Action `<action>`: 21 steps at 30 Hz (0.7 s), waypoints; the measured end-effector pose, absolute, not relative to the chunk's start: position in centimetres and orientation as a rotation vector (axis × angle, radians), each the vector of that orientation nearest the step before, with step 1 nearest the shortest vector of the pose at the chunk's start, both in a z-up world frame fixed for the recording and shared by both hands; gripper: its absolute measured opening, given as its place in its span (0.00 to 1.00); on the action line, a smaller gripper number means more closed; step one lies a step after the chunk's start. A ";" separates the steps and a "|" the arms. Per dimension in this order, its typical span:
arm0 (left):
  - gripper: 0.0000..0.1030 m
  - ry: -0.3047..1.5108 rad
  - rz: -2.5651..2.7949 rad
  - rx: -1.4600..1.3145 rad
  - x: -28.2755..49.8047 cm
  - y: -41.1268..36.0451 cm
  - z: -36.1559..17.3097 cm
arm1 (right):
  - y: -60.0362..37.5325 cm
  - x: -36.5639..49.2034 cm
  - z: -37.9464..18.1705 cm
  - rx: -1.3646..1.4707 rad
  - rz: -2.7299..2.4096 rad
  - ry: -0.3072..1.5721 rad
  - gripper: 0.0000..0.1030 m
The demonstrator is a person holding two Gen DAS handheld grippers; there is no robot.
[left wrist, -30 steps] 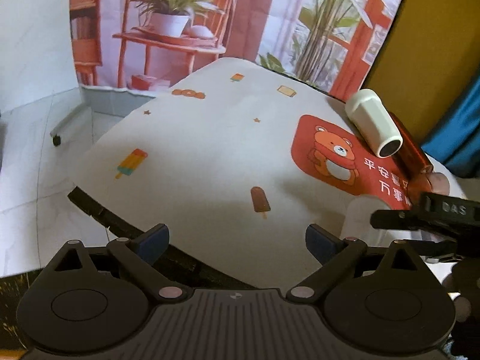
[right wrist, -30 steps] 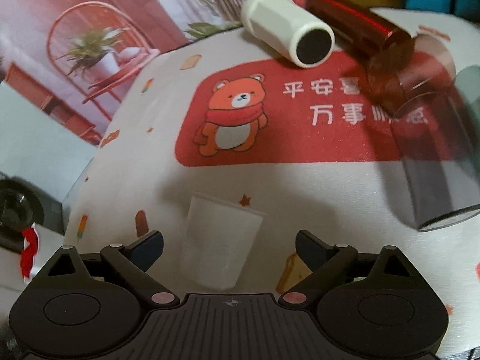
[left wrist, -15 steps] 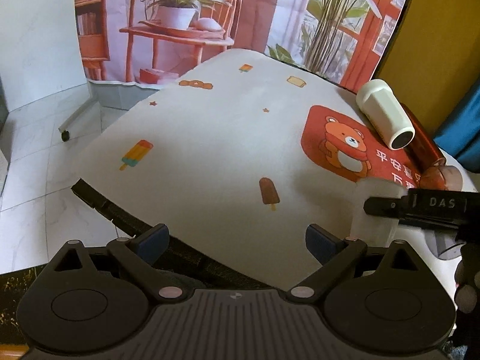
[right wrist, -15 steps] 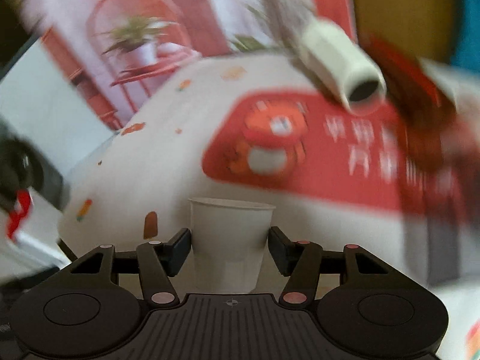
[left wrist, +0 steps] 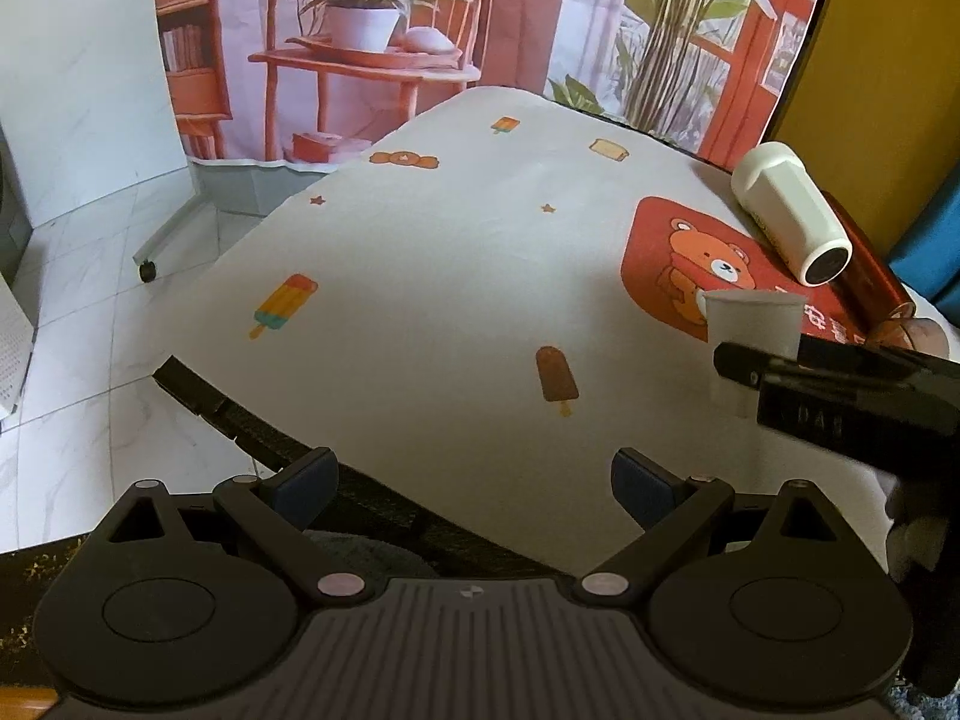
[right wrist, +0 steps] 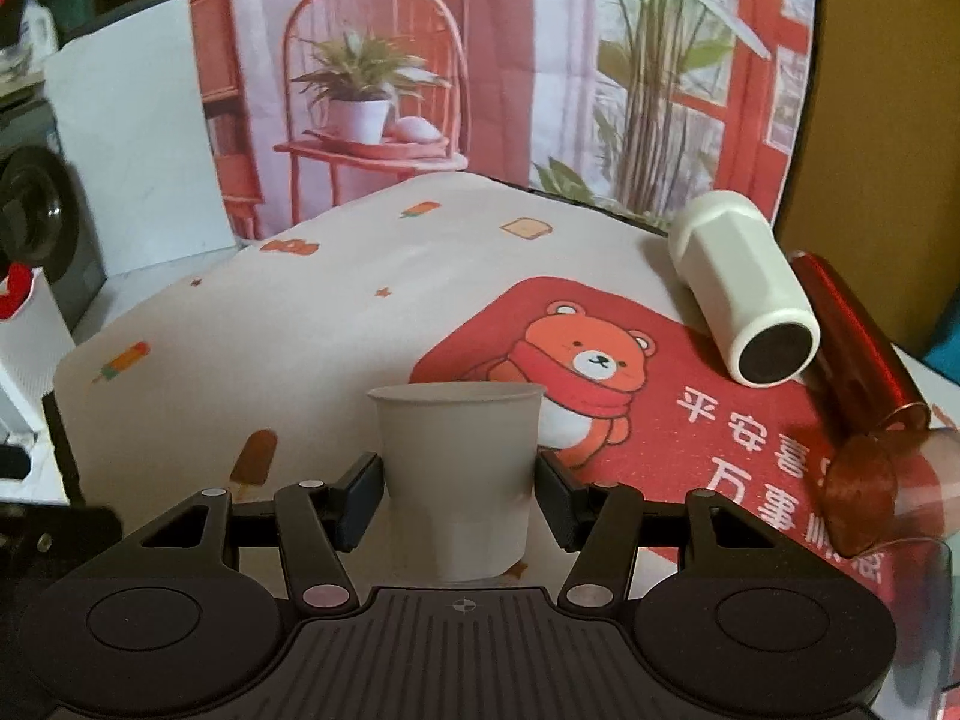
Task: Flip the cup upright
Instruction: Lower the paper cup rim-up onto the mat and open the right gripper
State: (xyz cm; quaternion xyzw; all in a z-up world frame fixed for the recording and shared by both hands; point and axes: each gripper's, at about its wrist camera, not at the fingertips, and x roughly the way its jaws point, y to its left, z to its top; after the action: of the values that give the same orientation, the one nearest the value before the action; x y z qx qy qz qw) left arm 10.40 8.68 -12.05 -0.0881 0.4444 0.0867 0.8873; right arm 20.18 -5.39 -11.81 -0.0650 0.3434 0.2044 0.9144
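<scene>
Paper-white, the small disposable cup [right wrist: 457,474] stands rim-up on the desk [right wrist: 372,300], squeezed by my right hand-held gripper [right wrist: 459,492] for steadiness, while my left hand-held gripper [left wrist: 474,480] hovers open, empty.

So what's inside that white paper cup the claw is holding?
Cannot tell: the paper cup, rim up in the right gripper, is seen from the side, so its wall hides the interior.
</scene>
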 end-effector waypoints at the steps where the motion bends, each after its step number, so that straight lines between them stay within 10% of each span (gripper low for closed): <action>1: 0.96 0.928 0.181 -0.182 10.5 8.7 -12.1 | -5.4 20.0 -11.8 -0.132 0.423 0.706 0.50; 13: 0.96 0.955 0.175 -0.156 10.8 8.3 -12.2 | -7.4 18.2 -12.1 -0.018 0.442 0.766 0.52; 21: 0.96 0.948 0.155 -0.105 10.4 7.0 -11.4 | -10.3 16.2 -11.1 0.069 0.387 0.788 0.95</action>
State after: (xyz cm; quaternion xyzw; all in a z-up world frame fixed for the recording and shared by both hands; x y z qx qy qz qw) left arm 10.40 7.00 -11.36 -0.0504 0.4558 0.0746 0.8855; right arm 16.16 -10.31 -11.10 0.0335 0.3815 0.1871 0.9046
